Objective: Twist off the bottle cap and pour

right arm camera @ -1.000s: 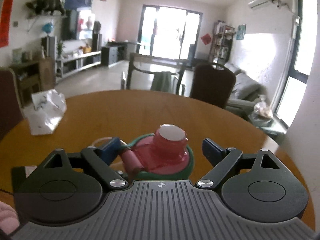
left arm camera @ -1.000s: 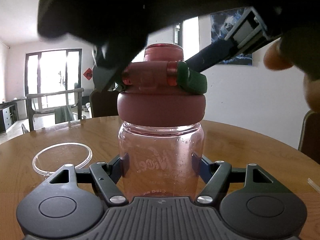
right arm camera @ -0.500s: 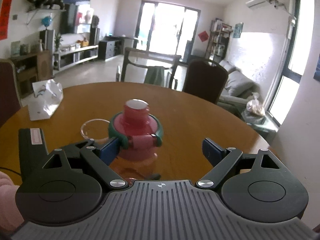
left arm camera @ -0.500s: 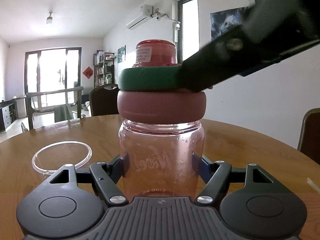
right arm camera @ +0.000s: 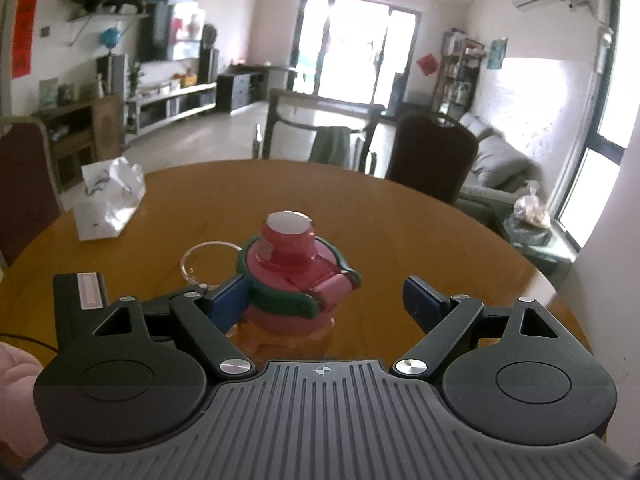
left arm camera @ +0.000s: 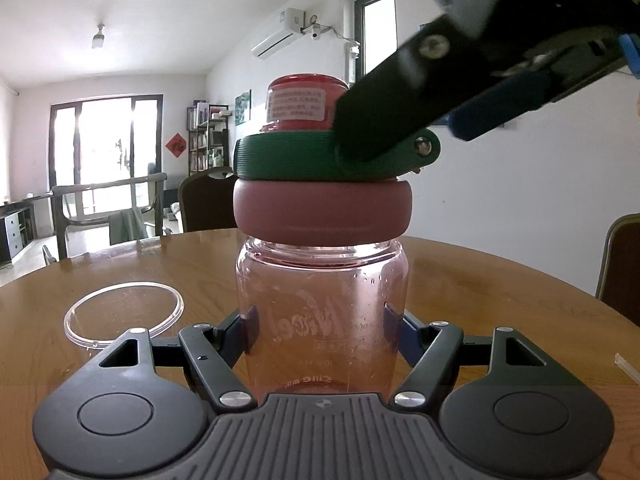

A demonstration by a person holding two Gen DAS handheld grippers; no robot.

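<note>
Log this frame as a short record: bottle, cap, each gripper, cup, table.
bottle: upright on table, clear pink, looks empty
cap: still on, pink with green ring
left gripper: shut on bottle body
right gripper: open, above and beside cap, left finger near green ring
cup: clear, beside bottle, apart from it
table: round, wooden

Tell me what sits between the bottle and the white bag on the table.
In the right wrist view, a clear glass dish lies between the bottle and the white bag; the rest is bare table.
</note>
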